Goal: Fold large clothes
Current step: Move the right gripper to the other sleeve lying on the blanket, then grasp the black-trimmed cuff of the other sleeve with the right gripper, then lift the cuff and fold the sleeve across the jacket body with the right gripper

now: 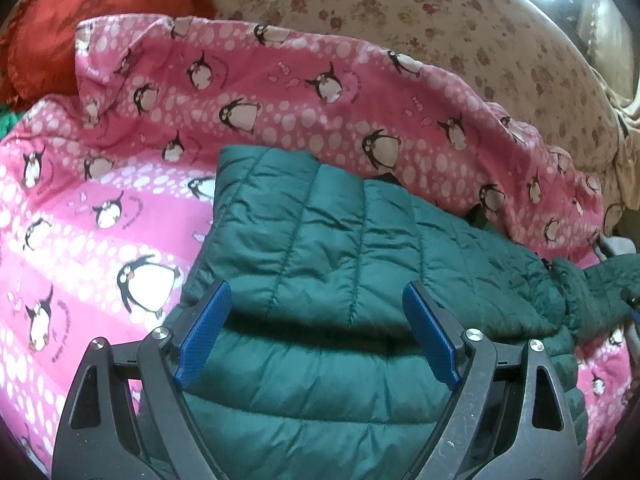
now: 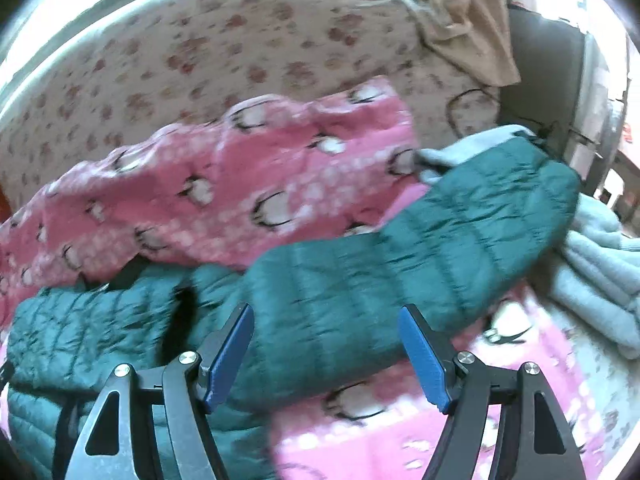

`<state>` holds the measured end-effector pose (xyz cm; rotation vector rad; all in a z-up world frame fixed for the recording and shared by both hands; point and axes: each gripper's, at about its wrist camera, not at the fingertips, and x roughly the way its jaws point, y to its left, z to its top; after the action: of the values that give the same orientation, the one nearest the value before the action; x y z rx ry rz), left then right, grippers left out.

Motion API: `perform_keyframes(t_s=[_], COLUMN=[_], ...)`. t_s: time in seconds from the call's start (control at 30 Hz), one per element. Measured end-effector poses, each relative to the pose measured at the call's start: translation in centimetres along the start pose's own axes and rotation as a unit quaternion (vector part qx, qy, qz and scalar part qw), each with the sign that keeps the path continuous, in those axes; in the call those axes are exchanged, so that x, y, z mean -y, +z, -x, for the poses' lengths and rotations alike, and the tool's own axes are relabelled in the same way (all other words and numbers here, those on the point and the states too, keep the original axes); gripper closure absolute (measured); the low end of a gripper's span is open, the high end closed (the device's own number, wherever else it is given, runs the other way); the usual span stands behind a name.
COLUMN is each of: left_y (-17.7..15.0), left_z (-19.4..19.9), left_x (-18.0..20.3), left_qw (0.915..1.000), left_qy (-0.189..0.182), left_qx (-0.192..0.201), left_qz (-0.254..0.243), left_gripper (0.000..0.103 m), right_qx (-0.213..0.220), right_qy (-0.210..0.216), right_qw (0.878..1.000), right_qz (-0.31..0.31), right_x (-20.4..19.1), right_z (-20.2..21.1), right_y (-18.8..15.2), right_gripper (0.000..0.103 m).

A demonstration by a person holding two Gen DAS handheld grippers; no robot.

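A dark green quilted puffer jacket [image 1: 320,264] lies on a pink penguin-print blanket [image 1: 100,216]. A folded flap of it lies over its body in the left wrist view. My left gripper [image 1: 318,308] is open and empty, just above the jacket's folded part. In the right wrist view the jacket's sleeve [image 2: 420,240] stretches out to the right across the blanket [image 2: 240,188]. My right gripper [image 2: 326,334] is open and empty over the sleeve's near part. This view is blurred.
A cream floral bedsheet [image 1: 440,20] lies behind the blanket. A red pillow [image 1: 92,12] is at the far left. A pale blue folded garment [image 2: 600,264] lies right of the sleeve. A beige cloth [image 2: 472,20] hangs at the back right.
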<state>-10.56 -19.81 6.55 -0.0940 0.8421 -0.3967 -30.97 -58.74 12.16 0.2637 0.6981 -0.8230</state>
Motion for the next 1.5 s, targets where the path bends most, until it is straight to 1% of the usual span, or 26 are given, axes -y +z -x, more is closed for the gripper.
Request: perform_keyframes(t_s=[0.1, 0.23, 0.43, 0.53, 0.7, 0.87, 1.0, 1.07, 1.1, 1.13, 1.17, 1.2, 1.23, 1.27, 1.33, 1.5], left_y=[-0.4, -0.8, -1.0, -1.1, -1.3, -1.7, -2.1, -2.2, -2.2, -2.2, -2.2, -2.1, -2.2, -2.2, -2.2, -2.4], left_z=[0.3, 1.2, 2.2, 2.4, 2.2, 1.6, 1.3, 1.3, 1.4, 1.4, 1.4, 1.4, 1.4, 1.4, 1.5, 1.9], left_x=[-0.1, -0.2, -1.0, -1.2, -1.3, -1.4, -1.4, -1.4, -1.3, -1.3, -1.3, -1.4, -1.3, -1.4, -1.4, -1.1], left_qw=[1.0, 1.0, 1.0, 1.0, 0.9999, 0.9997, 0.9994, 0.9994, 0.9994, 0.9994, 0.9993, 0.9993, 0.9994, 0.9995, 0.9995, 0.9996], left_qy=[0.0, -0.001, 0.0, 0.0, 0.004, 0.011, 0.014, 0.015, 0.016, 0.016, 0.016, 0.016, 0.016, 0.015, 0.011, 0.004], left_qx=[-0.008, -0.004, -0.002, -0.004, -0.012, -0.023, -0.03, -0.03, -0.029, -0.03, -0.03, -0.031, -0.029, -0.028, -0.028, -0.027], left_qz=[-0.001, -0.008, -0.003, 0.001, -0.005, -0.007, -0.006, -0.01, -0.012, -0.013, -0.013, -0.012, -0.011, -0.008, -0.004, -0.007], left_gripper=[0.015, 0.015, 0.015, 0.015, 0.015, 0.015, 0.015, 0.015, 0.015, 0.015, 0.015, 0.015, 0.015, 0.015, 0.015, 0.015], right_qx=[0.001, 0.006, 0.028, 0.028, 0.019, 0.01, 0.007, -0.002, -0.007, -0.011, -0.01, -0.004, 0.003, 0.01, 0.021, 0.051], right_qy=[-0.023, -0.054, -0.109, -0.125, -0.127, -0.099, -0.093, -0.087, -0.081, -0.08, -0.082, -0.081, -0.077, -0.072, -0.063, -0.023], right_qw=[0.999, 0.997, 0.99, 0.987, 0.982, 0.981, 0.981, 0.982, 0.984, 0.985, 0.986, 0.987, 0.988, 0.99, 0.993, 0.997], right_qz=[-0.024, -0.052, -0.085, -0.102, -0.136, -0.164, -0.171, -0.165, -0.161, -0.153, -0.147, -0.14, -0.131, -0.122, -0.1, -0.06], right_x=[3.0, 7.2, 13.5, 16.1, 19.1, 20.7, 21.3, 21.2, 21.1, 20.8, 20.6, 20.3, 20.0, 19.6, 18.5, 15.5], right_z=[-0.4, -0.7, -0.4, -0.8, -2.1, -3.7, -4.9, -5.7, -6.0, -6.3, -6.3, -6.1, -5.9, -5.5, -4.7, -2.1], right_y=[1.0, 2.4, 5.5, 6.7, 7.5, 8.1, 8.6, 8.8, 8.8, 8.7, 8.7, 8.6, 8.5, 8.4, 8.2, 7.6], right_gripper=[0.031, 0.031, 0.031, 0.031, 0.031, 0.031, 0.032, 0.044, 0.056, 0.062, 0.065, 0.072, 0.075, 0.082, 0.087, 0.09])
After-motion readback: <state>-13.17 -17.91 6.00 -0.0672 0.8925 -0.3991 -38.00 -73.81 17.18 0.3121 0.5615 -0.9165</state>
